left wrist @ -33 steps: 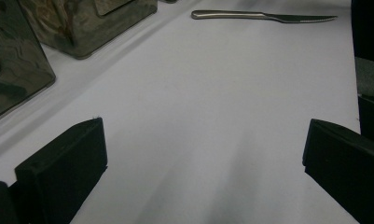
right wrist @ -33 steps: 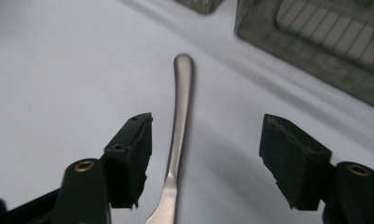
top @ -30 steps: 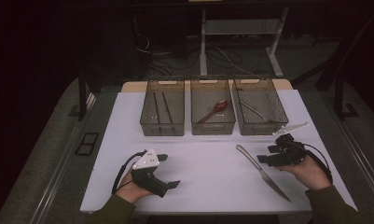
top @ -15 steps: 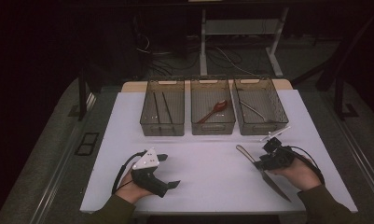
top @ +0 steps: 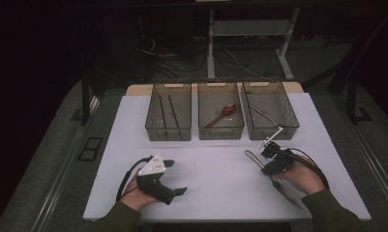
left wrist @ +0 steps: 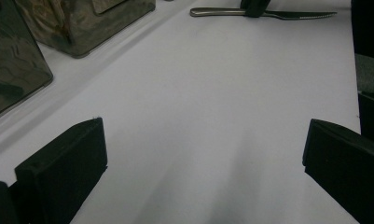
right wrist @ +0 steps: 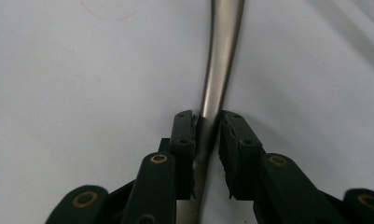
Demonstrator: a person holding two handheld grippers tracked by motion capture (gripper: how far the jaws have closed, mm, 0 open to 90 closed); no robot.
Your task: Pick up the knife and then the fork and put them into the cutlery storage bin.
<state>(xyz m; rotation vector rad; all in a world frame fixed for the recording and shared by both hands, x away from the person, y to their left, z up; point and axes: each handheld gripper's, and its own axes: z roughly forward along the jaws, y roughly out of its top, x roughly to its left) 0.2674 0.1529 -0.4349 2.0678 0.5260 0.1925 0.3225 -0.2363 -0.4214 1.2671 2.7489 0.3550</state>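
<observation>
The left hand-held gripper (top: 171, 178) is rested on the white worktop (top: 216, 164), jaws spread wide and nothing held. Three bins (top: 168, 129) are lined up behind. At the right, the knife (right wrist: 217, 70) is straddled at its handle by the right hand-held gripper (right wrist: 207, 135), jaws nearly closed against it.

L gripper (top: 174, 179) low, jaws wide apart; R gripper (right wrist: 207, 135) jaws nearly closed

The room is dark. A white table (top: 220, 179) stands on a grey floor (top: 46, 159). Behind it are tangled cables (top: 182, 58) and white legs (top: 249, 34).
</observation>
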